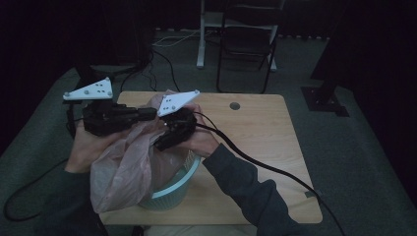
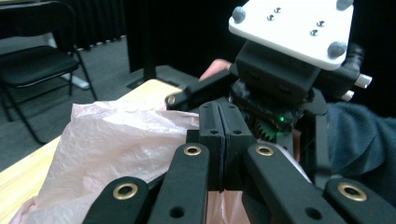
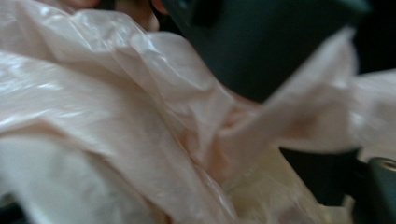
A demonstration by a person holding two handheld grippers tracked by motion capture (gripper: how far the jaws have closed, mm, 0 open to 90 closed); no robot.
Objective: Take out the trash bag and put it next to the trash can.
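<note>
A thin pink plastic bag (image 1: 125, 167) drapes out of a pale blue slatted basket (image 1: 172, 191) at the front of the wooden table (image 1: 260, 137). My left gripper (image 1: 149, 114) reaches in from the left, and in its own view its jaws (image 2: 224, 135) are pressed together on the bag's upper edge (image 2: 130, 140). My right gripper (image 1: 160, 143) angles down to the left into the bag's mouth above the basket. Crumpled film (image 3: 140, 116) covers the right gripper view; one black jaw stands far out at the lower right, nothing pinched.
A black cable (image 1: 275, 169) trails from the right gripper across the table to its front right corner. A round hole (image 1: 234, 105) sits near the table's far edge. A dark folding chair (image 1: 248, 42) stands on the floor beyond.
</note>
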